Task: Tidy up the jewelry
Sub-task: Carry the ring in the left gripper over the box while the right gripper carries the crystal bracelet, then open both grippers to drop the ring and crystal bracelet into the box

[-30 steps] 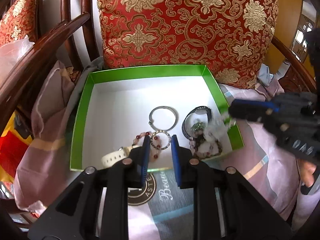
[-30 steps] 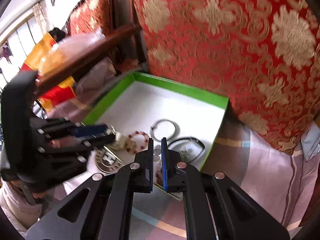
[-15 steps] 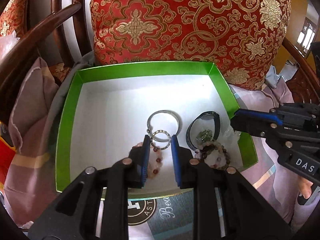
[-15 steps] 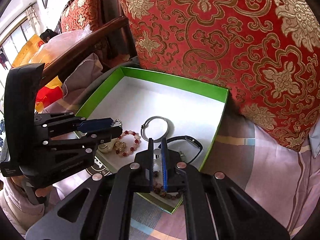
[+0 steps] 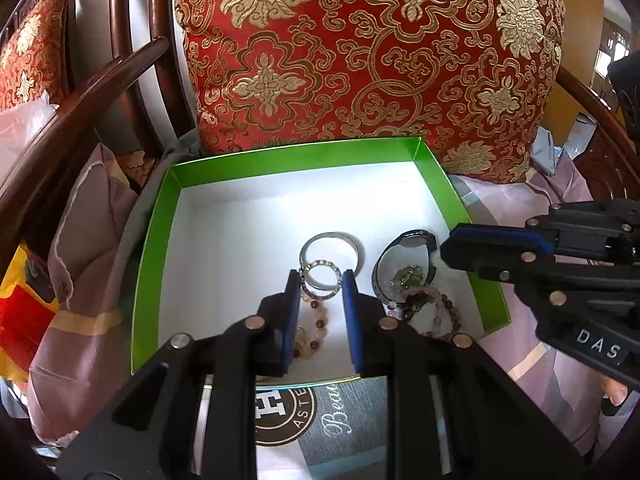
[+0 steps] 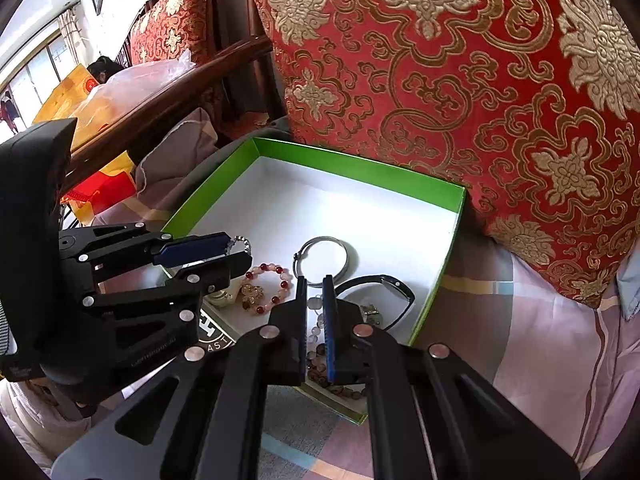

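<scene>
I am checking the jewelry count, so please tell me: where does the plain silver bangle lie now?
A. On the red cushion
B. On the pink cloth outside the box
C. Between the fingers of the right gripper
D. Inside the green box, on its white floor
D: the silver bangle lies flat on the white floor of the green box, beside the black watch, and neither gripper holds it.
</scene>
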